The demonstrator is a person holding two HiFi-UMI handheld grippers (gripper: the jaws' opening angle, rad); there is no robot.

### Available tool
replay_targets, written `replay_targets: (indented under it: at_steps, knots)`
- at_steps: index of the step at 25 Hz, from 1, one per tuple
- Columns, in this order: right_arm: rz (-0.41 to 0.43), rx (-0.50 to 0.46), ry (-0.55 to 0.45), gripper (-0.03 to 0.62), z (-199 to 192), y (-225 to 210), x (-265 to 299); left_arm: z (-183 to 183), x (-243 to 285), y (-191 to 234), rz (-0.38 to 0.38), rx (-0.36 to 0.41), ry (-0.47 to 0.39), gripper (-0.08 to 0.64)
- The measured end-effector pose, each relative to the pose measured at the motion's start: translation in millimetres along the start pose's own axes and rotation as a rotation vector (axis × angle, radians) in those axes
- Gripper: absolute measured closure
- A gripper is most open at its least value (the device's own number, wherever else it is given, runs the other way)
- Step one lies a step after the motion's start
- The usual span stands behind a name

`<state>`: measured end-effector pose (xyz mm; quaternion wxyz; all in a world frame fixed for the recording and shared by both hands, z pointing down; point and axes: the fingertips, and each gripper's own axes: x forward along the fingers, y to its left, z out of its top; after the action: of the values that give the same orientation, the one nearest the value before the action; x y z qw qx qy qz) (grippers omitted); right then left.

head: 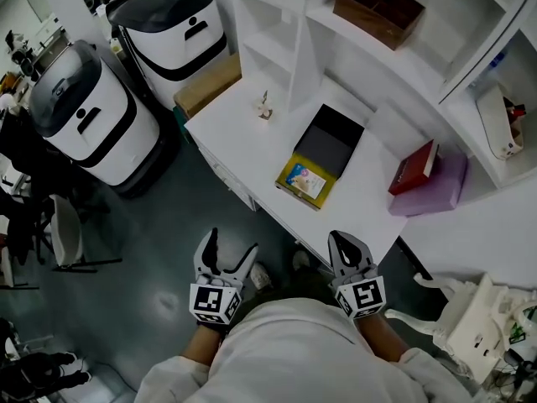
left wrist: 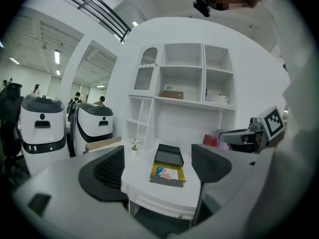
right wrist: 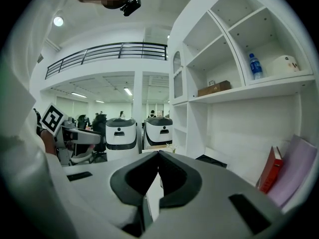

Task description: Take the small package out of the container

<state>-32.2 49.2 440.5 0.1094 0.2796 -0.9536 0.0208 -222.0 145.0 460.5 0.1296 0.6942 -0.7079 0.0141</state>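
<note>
On the white desk [head: 252,133] lies an open black container [head: 329,141] whose yellow-lined tray holds a small package [head: 305,180] with a colourful picture. Both grippers hang below the desk's front edge, well short of it. My left gripper [head: 232,242] is open with nothing between its fingers [left wrist: 105,172]; its view looks straight at the container [left wrist: 168,155] and the package [left wrist: 166,173]. My right gripper [head: 346,240] is shut on nothing, its jaws meeting at the tips [right wrist: 158,156]. It also shows at the right of the left gripper view.
A red book [head: 413,168] and a purple folder [head: 440,187] lean at the desk's right. A small figurine [head: 265,106] stands at the back. A brown box [head: 377,8] sits on a shelf. Two white-and-black machines [head: 92,120] and a cardboard box [head: 208,84] stand left of the desk.
</note>
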Motion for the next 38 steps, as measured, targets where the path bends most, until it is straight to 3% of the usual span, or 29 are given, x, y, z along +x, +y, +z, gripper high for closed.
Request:
replay_targets:
  at_steps: [7, 15, 20, 25, 31, 38]
  knots:
    - [0.006, 0.034, -0.004, 0.568, -6, -33, 28, 4, 54, -4, -0.04, 0.073, 0.046, 0.137]
    - [-0.032, 0.081, -0.003, 0.568, -12, -80, 37, 24, 123, -27, -0.16, 0.295, 0.102, 0.137]
    - [-0.083, 0.112, 0.014, 0.568, -25, -103, 29, 14, 163, -40, -0.264, 0.411, 0.167, 0.137]
    - [-0.152, 0.136, 0.034, 0.568, -37, -128, 15, -12, 202, -49, -0.37, 0.55, 0.251, 0.137]
    - [-0.226, 0.172, 0.057, 0.568, -52, -152, -5, -52, 249, -68, -0.521, 0.816, 0.362, 0.137]
    - [-0.302, 0.21, 0.075, 0.568, -68, -175, -27, -120, 291, -87, -0.693, 1.045, 0.527, 0.137]
